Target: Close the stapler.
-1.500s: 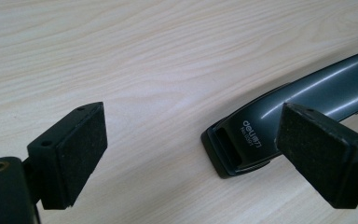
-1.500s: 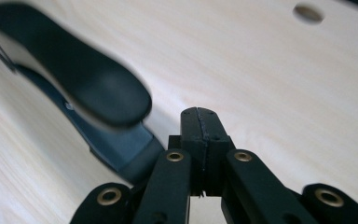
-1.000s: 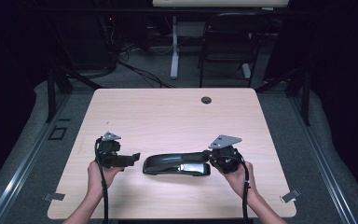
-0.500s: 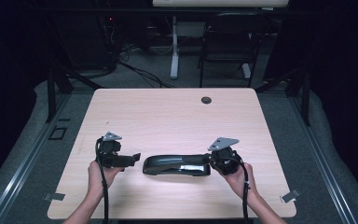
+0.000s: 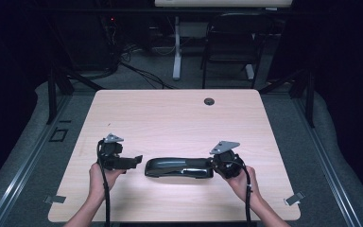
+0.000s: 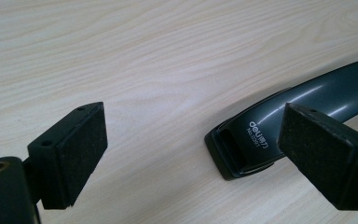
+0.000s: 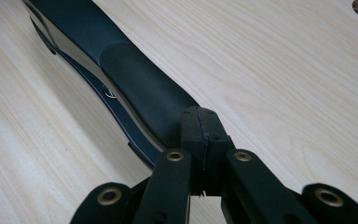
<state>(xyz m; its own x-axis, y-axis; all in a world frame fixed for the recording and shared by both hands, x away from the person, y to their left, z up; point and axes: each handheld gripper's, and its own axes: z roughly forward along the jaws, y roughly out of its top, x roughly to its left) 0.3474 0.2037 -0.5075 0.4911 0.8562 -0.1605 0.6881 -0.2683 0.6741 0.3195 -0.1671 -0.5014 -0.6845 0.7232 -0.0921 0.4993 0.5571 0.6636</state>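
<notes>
Long black stapler [image 5: 178,167] lies flat on bench [image 5: 179,118], near front edge. Right tongs [image 7: 200,128] closed together, touching its end. Left tongs [image 6: 191,154] apart, just off the other end.

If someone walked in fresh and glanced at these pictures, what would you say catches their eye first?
Probably the long black stapler lying across the near middle of the pale wooden table. The right gripper, jaws shut, sits at the stapler's right end, while the left gripper waits open just off its left end. A small round hole marks the table's far edge.
</notes>
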